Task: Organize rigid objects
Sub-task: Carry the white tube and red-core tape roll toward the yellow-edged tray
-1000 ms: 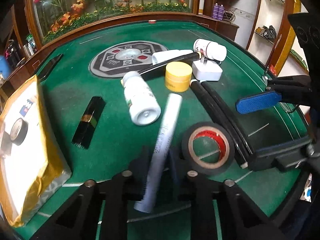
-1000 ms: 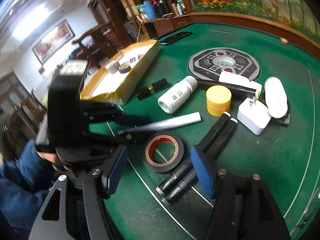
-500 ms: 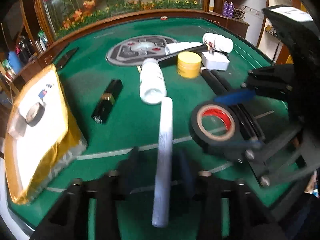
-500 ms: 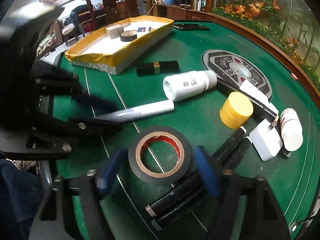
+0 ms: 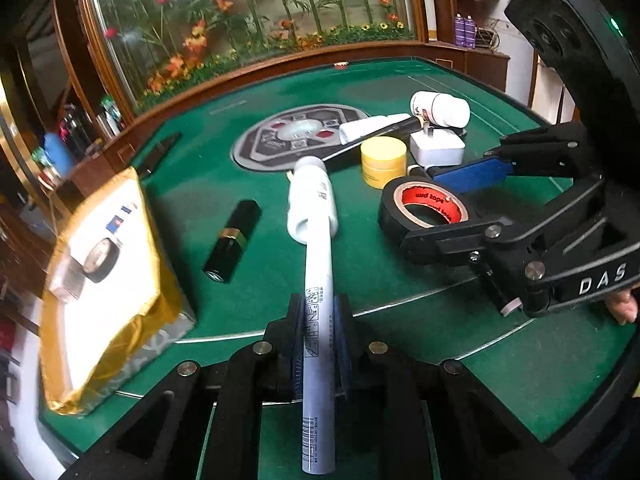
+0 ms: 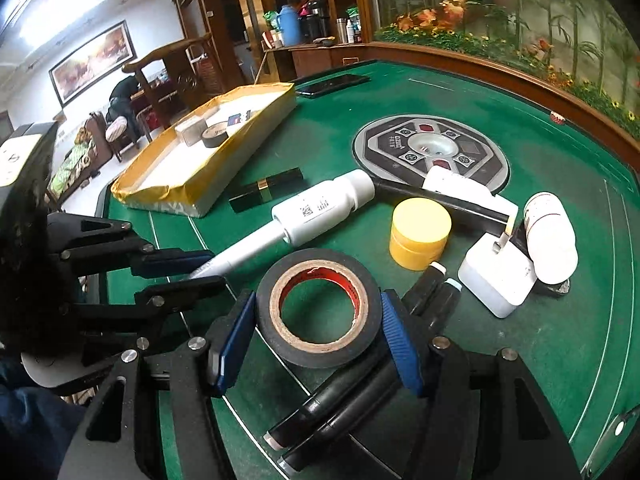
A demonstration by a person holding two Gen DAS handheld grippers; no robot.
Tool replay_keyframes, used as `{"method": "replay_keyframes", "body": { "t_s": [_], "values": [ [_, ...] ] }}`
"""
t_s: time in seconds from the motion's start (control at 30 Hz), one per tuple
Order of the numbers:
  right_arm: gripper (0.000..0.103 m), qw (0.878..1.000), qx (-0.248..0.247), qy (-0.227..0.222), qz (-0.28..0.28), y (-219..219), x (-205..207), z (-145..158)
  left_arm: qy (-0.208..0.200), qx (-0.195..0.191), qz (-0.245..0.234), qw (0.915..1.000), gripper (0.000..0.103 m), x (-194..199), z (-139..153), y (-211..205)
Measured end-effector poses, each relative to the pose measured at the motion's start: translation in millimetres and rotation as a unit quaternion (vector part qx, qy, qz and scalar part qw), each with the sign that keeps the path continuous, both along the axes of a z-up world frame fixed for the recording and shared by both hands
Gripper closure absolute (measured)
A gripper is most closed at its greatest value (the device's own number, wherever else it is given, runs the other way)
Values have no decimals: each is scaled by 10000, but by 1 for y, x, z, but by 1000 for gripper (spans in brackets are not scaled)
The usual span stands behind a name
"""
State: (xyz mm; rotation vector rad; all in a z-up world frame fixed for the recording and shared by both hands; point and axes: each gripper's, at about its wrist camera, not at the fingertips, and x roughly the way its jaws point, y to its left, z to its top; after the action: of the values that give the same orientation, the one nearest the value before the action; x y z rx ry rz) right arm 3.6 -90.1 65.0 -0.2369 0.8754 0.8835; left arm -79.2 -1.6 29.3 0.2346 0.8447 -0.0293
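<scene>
Lifted now, 1 white pen (image 5: 318,320) sits clamped in left tongs (image 5: 319,332); right tongs (image 6: 320,344) grip 1 tape roll (image 6: 319,307).

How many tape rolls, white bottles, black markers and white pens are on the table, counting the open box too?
black tape rolls: 2 (one on the felt, one in the box)
white bottles: 2
black markers: 2
white pen: 1
Total: 7
</scene>
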Motion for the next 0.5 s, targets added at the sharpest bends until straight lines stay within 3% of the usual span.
{"method": "replay_keyframes", "body": {
  "t_s": [0.2, 0.5],
  "values": [
    [41, 9998, 155, 97, -115, -3, 5, 2, -236, 279, 159, 9992, 89, -2, 4, 4],
    [41, 9991, 315, 200, -209, 0, 7, 4, -339, 369, 274, 9984, 88, -2, 7, 8]
  ]
}}
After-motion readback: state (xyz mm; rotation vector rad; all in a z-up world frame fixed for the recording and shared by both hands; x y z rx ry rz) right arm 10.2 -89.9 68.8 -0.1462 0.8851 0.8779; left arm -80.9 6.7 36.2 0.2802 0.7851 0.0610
